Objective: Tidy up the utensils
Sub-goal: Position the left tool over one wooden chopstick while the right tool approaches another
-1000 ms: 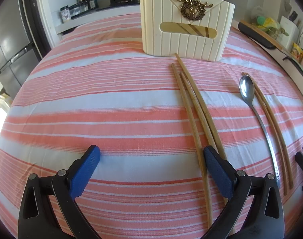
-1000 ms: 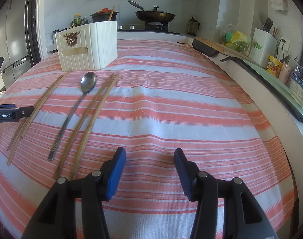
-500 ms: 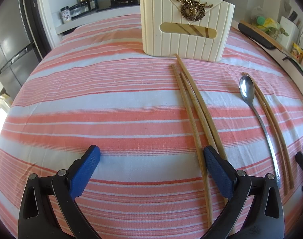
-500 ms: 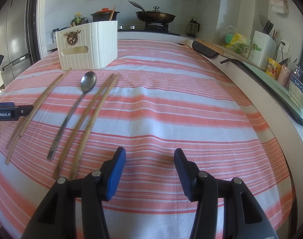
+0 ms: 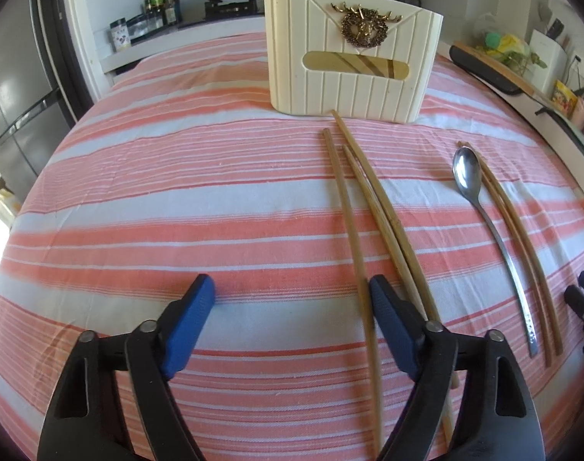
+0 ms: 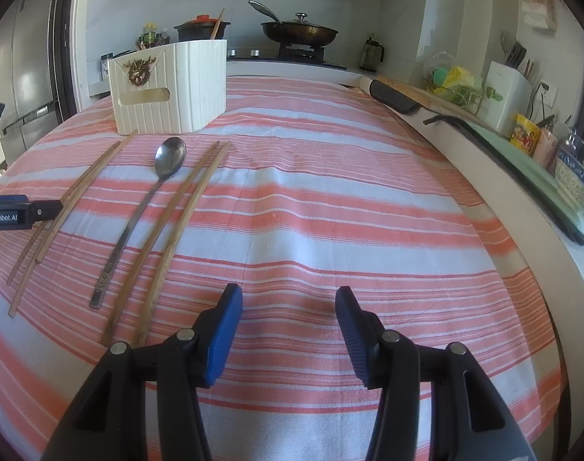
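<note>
Left wrist view: left gripper [image 5: 292,299] hovering over the striped tablecloth [image 5: 176,199], jaws closing yet well apart, only cloth between the pads; right pad [image 5: 388,319] overlapping in view the nearest of 3 bamboo chopsticks [image 5: 353,223], actual contact impossible to tell. Cream utensil holder [image 5: 349,84] upright at the far end, chopstick tips near its base. Metal spoon [image 5: 484,223] to the right, 2 more chopsticks [image 5: 522,253] just beside it. Right wrist view: right gripper [image 6: 288,307] partly open, empty, above bare cloth, touching nothing; spoon [image 6: 145,207], 2 chopsticks [image 6: 176,230] and holder [image 6: 168,88] all off to its left
</note>
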Tool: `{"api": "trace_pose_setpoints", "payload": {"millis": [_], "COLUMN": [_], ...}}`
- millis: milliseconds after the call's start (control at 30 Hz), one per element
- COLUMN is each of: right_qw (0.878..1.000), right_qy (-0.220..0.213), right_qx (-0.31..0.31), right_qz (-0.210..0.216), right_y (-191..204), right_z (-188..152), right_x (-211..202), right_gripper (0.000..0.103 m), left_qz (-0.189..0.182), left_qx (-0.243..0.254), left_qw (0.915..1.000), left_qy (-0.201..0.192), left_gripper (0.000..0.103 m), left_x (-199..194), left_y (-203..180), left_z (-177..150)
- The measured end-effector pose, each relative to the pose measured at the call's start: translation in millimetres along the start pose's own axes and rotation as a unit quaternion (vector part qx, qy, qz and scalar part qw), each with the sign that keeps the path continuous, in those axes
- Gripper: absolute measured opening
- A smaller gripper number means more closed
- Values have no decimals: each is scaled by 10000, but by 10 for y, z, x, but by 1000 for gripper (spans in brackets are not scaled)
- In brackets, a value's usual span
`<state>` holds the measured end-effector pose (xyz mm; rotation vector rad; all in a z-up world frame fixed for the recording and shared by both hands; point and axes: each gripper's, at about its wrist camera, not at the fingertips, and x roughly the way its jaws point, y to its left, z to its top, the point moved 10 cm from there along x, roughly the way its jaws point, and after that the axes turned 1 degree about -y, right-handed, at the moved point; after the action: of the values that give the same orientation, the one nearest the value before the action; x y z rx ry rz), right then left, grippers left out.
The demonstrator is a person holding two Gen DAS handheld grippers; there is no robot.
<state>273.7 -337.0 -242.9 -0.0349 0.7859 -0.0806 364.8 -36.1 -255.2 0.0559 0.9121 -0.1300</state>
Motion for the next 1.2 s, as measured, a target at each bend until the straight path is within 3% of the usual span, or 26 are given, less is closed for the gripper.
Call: {"api": "trace_pose_setpoints", "payload": {"millis": [133, 300, 467, 1200], "right_qw": [9990, 9993, 9984, 9991], "right_qy": [304, -8, 3, -53], "right_qx": [269, 176, 259, 281], "right_qz": [167, 335, 508, 327], "right_y": [-15, 103, 164, 155], "right_z": [95, 310, 283, 232], "right_x": [32, 45, 118, 141], "right_gripper": [52, 52, 52, 52], "left_qz": [-10, 110, 161, 159], "left_qx": [78, -51, -26, -73], "left_qw": [10000, 9999, 9999, 9998], "left_qy": [-10, -31, -55, -58], "left_gripper": [72, 85, 86, 89], "left_x": [-21, -2, 6, 14], "left_y": [10, 81, 84, 110], "left_z": [-19, -31, -30, -42]}}
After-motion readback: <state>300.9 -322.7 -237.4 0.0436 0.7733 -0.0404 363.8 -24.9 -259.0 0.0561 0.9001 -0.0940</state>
